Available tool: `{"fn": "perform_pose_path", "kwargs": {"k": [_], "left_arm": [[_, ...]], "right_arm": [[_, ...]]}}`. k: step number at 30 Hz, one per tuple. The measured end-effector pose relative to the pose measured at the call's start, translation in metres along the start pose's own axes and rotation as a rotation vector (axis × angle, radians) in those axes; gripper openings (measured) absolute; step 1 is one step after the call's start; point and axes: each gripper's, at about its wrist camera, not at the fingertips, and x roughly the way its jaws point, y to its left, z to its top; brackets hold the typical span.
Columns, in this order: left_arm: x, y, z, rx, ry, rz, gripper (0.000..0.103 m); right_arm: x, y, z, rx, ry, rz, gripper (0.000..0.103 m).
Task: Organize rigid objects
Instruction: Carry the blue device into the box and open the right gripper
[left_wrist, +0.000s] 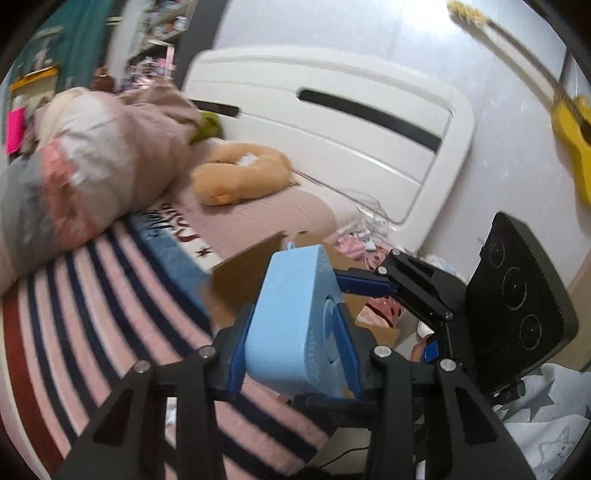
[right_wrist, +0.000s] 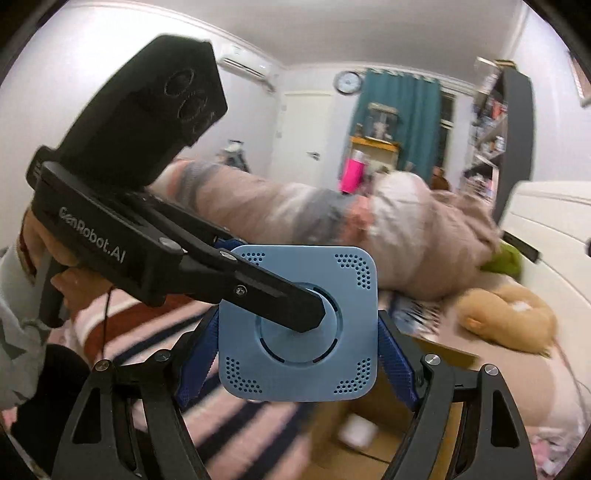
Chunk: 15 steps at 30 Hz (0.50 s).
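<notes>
Clamping both grippers on one light-blue square plastic box with perforated corners: right gripper pinching its side edges, left gripper pressing its flat faces. Held aloft above striped pink bedding, open cardboard carton below.

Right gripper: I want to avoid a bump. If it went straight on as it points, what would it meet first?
Beyond the blue box it holds, the left gripper already crosses its front; past that, probably the bundled bedding, though depth is unclear.

Left hand-held gripper clamped, right hand-held gripper clamped, crossing.
</notes>
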Motion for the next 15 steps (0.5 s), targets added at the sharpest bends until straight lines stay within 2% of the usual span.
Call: {"fn": "perform_pose_path", "kwargs": {"k": [3,6,9,10,12,14,15], "left_arm": [[0.043,-0.020,0.019,0.051,0.078,-0.003,0.039],[0.082,-0.030,0.027,0.081,0.157,0.001,0.039],[0.105,-0.033,0.026,0.108,0.206,0.044,0.041],[0.109,-0.031,0.025,0.116,0.211,0.070,0.045],[0.107,-0.027,0.025,0.119,0.201,0.136,0.070],[0.094,-0.021,0.024,0.114,0.168,0.180,0.078],[0.088,-0.018,0.024,0.107,0.158,0.187,0.078]], "right_arm": [[-0.006,-0.039,-0.011,0.064,0.084,-0.049,0.077],[-0.002,-0.067,-0.024,0.123,0.169,-0.063,0.077],[0.010,-0.089,-0.039,0.165,0.261,-0.063,0.078],[0.015,-0.093,-0.043,0.170,0.298,-0.076,0.078],[0.023,-0.098,-0.049,0.164,0.352,-0.110,0.082],[0.025,-0.098,-0.056,0.144,0.380,-0.146,0.091],[0.025,-0.098,-0.058,0.137,0.384,-0.164,0.092]]}}
